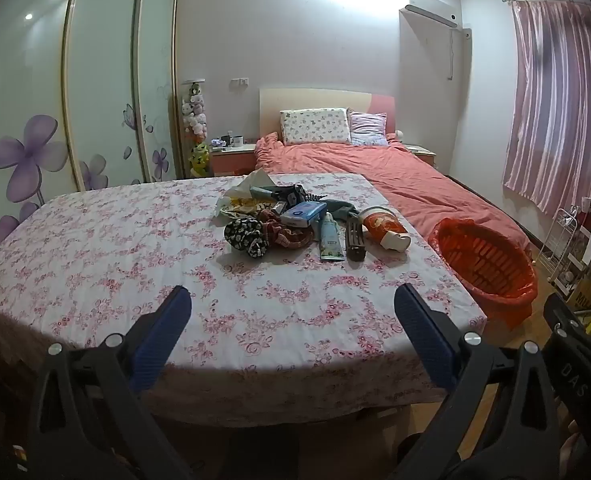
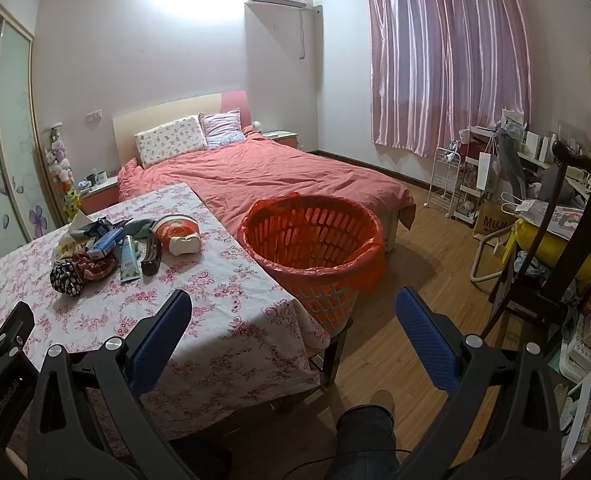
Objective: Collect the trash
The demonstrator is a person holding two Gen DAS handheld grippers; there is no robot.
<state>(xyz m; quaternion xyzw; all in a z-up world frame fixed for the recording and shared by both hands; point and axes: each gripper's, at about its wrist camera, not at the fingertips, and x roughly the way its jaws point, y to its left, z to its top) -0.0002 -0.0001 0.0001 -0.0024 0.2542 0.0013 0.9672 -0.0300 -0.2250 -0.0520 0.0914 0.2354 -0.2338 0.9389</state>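
Note:
A pile of clutter (image 1: pixel 291 216) lies mid-table on the floral cloth: crumpled paper (image 1: pixel 241 196), a blue box (image 1: pixel 304 213), a white-green tube (image 1: pixel 330 240), a dark comb (image 1: pixel 355 240), a tipped orange cup (image 1: pixel 385 226) and a black patterned pouch (image 1: pixel 247 236). The pile also shows in the right wrist view (image 2: pixel 115 246). An orange-lined basket (image 2: pixel 315 248) stands by the table's right edge, also in the left wrist view (image 1: pixel 483 264). My left gripper (image 1: pixel 293 300) is open and empty above the near table edge. My right gripper (image 2: pixel 293 304) is open and empty above the table corner.
The table (image 1: pixel 115 248) stands at the foot of a bed with a coral cover (image 2: pixel 275 172). A wardrobe with sliding doors (image 1: pixel 95 92) is at the left. A dark chair (image 2: pixel 555 248), shelves and bags crowd the right side. The person's leg (image 2: pixel 365 436) is below.

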